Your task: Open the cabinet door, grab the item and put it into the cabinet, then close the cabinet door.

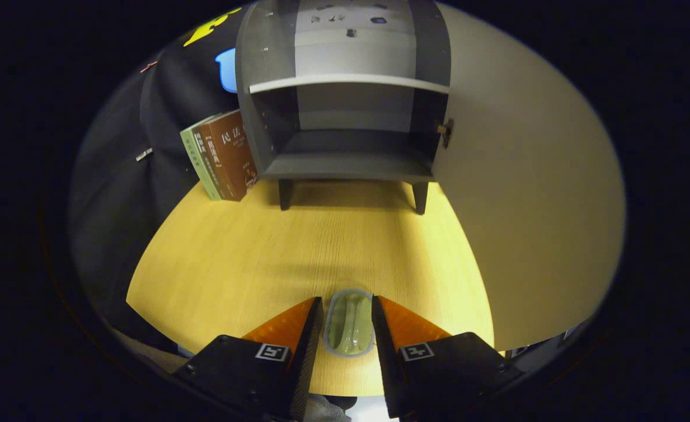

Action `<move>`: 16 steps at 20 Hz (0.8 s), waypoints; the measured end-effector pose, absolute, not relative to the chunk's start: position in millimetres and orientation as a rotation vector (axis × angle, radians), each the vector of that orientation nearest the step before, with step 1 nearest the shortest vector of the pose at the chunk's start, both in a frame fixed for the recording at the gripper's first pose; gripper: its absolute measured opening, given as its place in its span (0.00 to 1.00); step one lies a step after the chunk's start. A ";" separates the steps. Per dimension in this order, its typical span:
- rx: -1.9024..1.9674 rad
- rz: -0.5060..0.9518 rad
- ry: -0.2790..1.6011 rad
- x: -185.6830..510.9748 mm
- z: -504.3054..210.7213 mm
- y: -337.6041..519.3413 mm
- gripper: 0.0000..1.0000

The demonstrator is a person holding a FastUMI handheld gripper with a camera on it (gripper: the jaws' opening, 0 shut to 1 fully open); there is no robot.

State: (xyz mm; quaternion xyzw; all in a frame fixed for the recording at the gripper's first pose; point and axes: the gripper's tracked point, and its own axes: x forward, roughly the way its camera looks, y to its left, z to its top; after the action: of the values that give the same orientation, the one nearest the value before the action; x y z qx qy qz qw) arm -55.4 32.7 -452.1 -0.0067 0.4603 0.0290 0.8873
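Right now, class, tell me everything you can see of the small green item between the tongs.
The green item is a small oval, pale green with a clear or greyish rim, glossy like plastic or soft wrap, with a raised ridge along its middle. It lies flat on the wooden table, lengthwise along the tongs, whose two fingers flank it closely on both sides; whether they press on it cannot be told. The open cabinet stands well beyond it.

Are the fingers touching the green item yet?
Cannot tell. In the gripper view the green item sits between the gripper fingers, close on both sides; neither contact nor gap shows plainly.
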 end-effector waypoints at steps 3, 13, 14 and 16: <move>0.002 0.054 1.058 -66.3 -493.9 36.5 0.54; 0.032 -0.030 1.180 -68.5 -558.4 17.2 0.54; 0.033 -0.030 1.166 -66.5 -556.9 17.8 0.54; -0.009 -0.030 1.173 -64.5 -559.7 13.2 0.24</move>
State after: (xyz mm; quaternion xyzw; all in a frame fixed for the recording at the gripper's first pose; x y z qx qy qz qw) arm -64.5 13.2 -559.7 -0.0041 0.5535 -0.0143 0.8327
